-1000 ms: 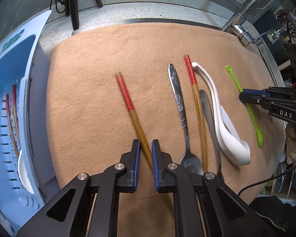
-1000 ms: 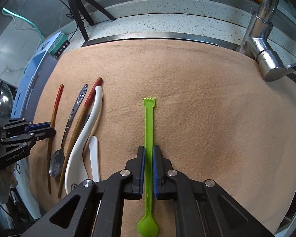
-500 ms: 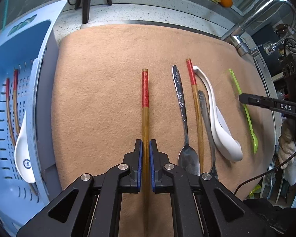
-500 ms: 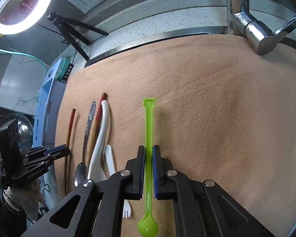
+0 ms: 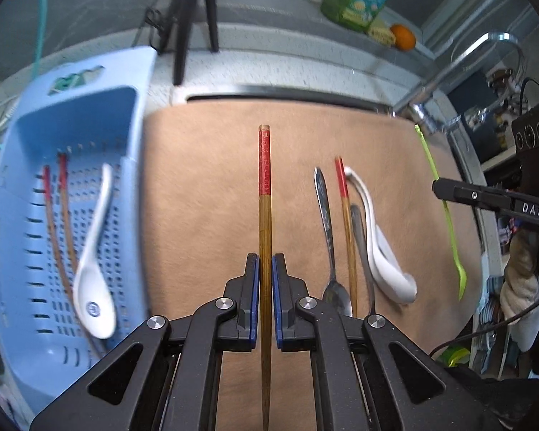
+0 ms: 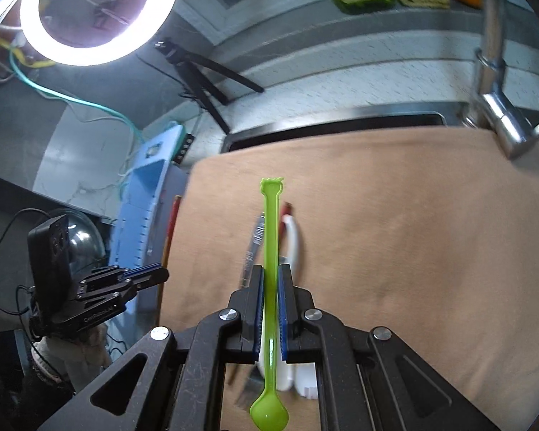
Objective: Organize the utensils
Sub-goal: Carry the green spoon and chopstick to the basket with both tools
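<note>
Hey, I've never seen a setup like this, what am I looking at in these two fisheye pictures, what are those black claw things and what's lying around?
Each picture comes from a camera mounted on a hand-held gripper, looking forward along its two fingers. A person holds one in each hand; there is no robot arm.

The left view shows the left hand-held gripper shut on a red-tipped chopstick. The right view shows the right hand-held gripper shut on a green plastic spoon.

Below is a tan mat beside a sink faucet. On the mat lie a metal spoon, another chopstick, a second metal utensil and a white ceramic spoon. To the left, a blue basket already holds two chopsticks and a white spoon.
</note>
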A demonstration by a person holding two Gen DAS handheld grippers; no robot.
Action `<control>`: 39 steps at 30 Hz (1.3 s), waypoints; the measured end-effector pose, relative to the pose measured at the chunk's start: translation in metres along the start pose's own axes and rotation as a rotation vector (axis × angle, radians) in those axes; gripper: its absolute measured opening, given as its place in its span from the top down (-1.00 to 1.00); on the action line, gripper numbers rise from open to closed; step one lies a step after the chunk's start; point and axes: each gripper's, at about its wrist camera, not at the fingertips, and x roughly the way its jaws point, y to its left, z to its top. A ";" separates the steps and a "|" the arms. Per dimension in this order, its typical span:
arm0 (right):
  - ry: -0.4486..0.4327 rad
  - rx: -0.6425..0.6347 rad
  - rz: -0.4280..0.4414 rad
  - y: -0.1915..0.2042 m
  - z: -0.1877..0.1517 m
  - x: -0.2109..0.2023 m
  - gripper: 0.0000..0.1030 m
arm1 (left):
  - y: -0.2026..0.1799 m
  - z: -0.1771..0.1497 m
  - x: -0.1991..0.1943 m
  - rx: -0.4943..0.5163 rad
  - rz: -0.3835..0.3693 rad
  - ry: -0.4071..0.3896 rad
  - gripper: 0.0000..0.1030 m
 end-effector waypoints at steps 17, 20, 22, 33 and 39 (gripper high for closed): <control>0.006 -0.145 0.115 0.134 0.046 0.061 0.87 | 0.084 0.013 -0.052 -0.107 0.063 -0.114 0.89; 0.020 -0.157 0.128 0.155 0.053 0.080 0.87 | 0.098 0.013 -0.054 -0.126 0.068 -0.117 0.89; 0.026 -0.169 0.131 0.168 0.055 0.089 0.87 | 0.108 0.014 -0.054 -0.138 0.073 -0.120 0.89; 0.067 -0.174 0.122 0.210 0.062 0.144 0.87 | 0.147 0.023 -0.043 -0.212 0.063 -0.116 0.89; 0.106 -0.159 0.087 0.216 0.063 0.181 0.87 | 0.159 0.025 -0.026 -0.244 0.059 -0.089 0.89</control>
